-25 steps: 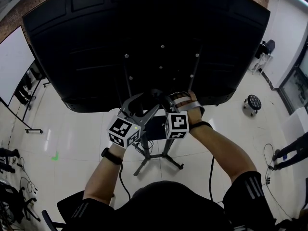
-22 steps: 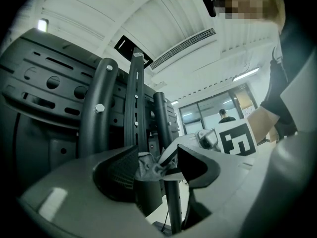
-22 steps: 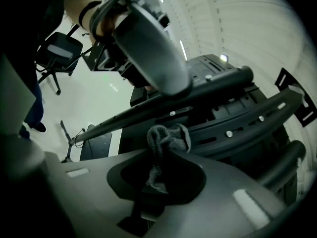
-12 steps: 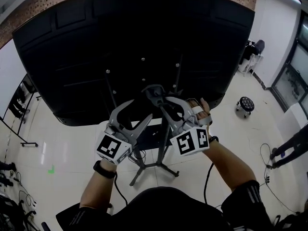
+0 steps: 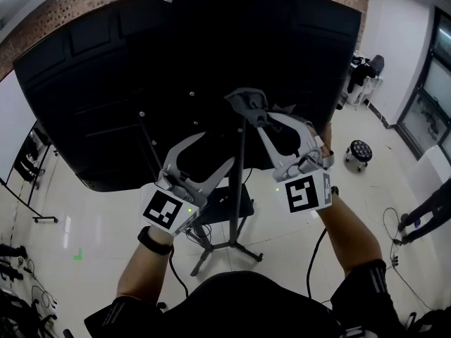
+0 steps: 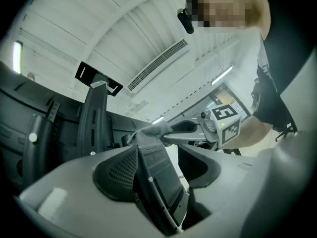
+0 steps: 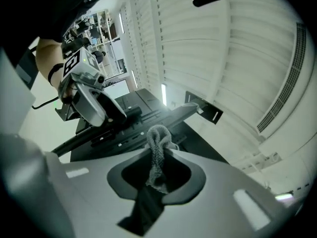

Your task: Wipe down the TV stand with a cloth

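You hold both arms out in front of you, bent at the elbows, with the right one higher. Your left forearm (image 5: pixel 138 272) angles up from the lower left, a dark band (image 5: pixel 150 239) around its wrist, and your right forearm (image 5: pixel 347 232) climbs from the lower right. The left tongs (image 6: pixel 171 177) point up and slightly toward the right ones, with their jaws apart and nothing between them. The right tongs (image 5: pixel 248 106) reach higher and lean left across the left pair, with their jaws closed on a bunched grey cloth (image 7: pixel 157 148). The two pairs sit near each other without touching.
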The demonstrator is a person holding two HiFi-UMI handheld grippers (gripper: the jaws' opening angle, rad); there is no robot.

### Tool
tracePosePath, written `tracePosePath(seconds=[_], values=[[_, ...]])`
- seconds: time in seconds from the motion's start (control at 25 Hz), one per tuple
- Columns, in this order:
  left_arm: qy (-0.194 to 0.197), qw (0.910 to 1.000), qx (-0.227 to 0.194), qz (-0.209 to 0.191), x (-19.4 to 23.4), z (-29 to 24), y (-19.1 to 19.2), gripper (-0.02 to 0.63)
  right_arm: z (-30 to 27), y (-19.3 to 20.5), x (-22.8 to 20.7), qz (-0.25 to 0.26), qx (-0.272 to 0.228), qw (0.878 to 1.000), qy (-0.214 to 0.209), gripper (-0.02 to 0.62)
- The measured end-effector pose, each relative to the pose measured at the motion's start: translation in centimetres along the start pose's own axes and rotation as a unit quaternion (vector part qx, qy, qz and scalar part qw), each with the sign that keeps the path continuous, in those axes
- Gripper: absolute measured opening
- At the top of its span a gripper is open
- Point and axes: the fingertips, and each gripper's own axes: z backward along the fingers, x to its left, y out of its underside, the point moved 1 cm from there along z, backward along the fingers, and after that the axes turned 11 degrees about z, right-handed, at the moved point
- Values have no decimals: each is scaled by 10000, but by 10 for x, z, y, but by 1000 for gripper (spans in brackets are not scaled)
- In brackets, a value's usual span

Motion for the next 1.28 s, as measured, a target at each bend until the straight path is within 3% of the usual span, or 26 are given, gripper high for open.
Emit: tracePosePath(seconds=[0.2,0.4,0.64,1.28], values=[[-7,10000,40,-65,-3,-19,0,275,-16,27,-26,-294,128,9995,46,56],[-37,9999,112,-17,-6,-38,10,275,-44,75,-11,-379,365,9984,-218,55],[-171,9996,229,15,0,-52,25,275,-67,97,1,-461,401,9974,-387,55],[-15,9988,426,229,-20,-95,61,275,-15,211,-42,-586,1309,9896,87,57]])
